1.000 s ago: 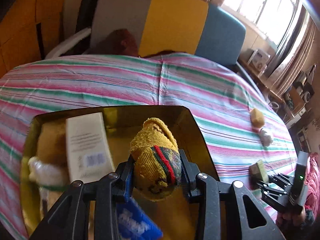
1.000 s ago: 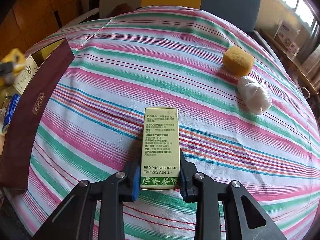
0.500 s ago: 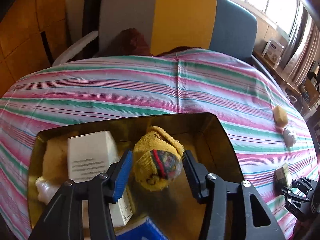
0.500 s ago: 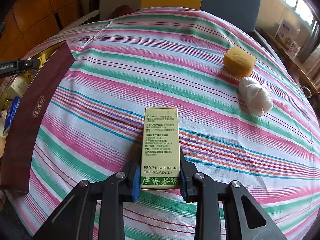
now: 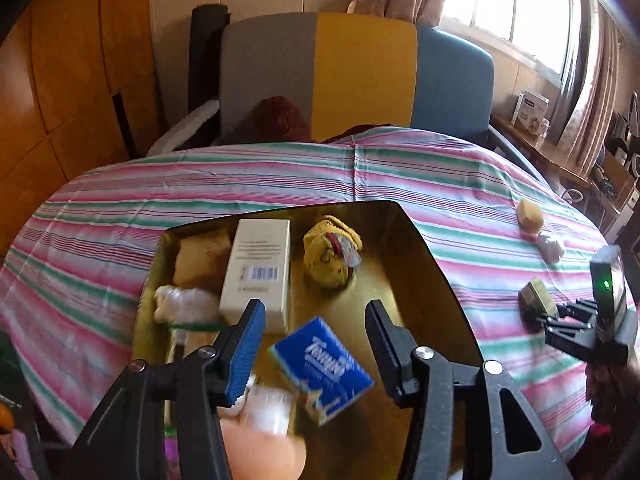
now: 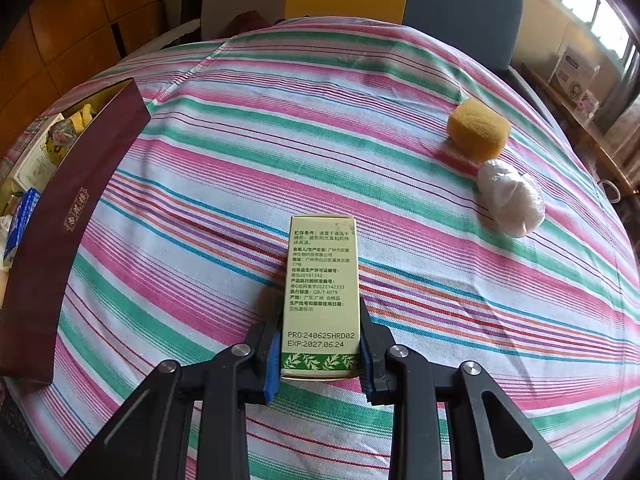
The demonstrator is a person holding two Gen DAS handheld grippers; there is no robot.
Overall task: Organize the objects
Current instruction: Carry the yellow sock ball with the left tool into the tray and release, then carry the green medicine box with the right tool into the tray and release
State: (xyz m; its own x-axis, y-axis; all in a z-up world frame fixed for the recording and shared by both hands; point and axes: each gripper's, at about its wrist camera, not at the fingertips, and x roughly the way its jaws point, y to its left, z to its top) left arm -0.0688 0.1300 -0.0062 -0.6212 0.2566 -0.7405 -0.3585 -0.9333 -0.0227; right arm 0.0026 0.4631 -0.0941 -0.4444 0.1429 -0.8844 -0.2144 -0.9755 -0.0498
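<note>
My left gripper (image 5: 314, 314) hangs open above the gold-lined box (image 5: 438, 280), nothing between its pads. The rolled yellow sock (image 5: 332, 256) lies free on the box floor, beside a white carton (image 5: 258, 268). A blue tissue pack (image 5: 324, 368), a tan sponge (image 5: 200, 256) and a white plastic wad (image 5: 180, 300) also lie inside. My right gripper (image 6: 320, 360) is shut on a pale green carton (image 6: 322, 292) that rests on the striped tablecloth (image 6: 280, 152). The same box's maroon outer wall (image 6: 80, 208) stands to its left.
A yellow sponge (image 6: 478, 130) and a white plastic ball (image 6: 510, 200) lie at the table's far right. A chair with a grey, yellow and blue back (image 5: 360, 80) stands behind the round table. A fingertip (image 5: 260, 452) shows at the left wrist view's bottom edge.
My left gripper has opened and let go of the yellow sock, which now lies in the box, then drawn back and upward. The right gripper and its carton have not moved.
</note>
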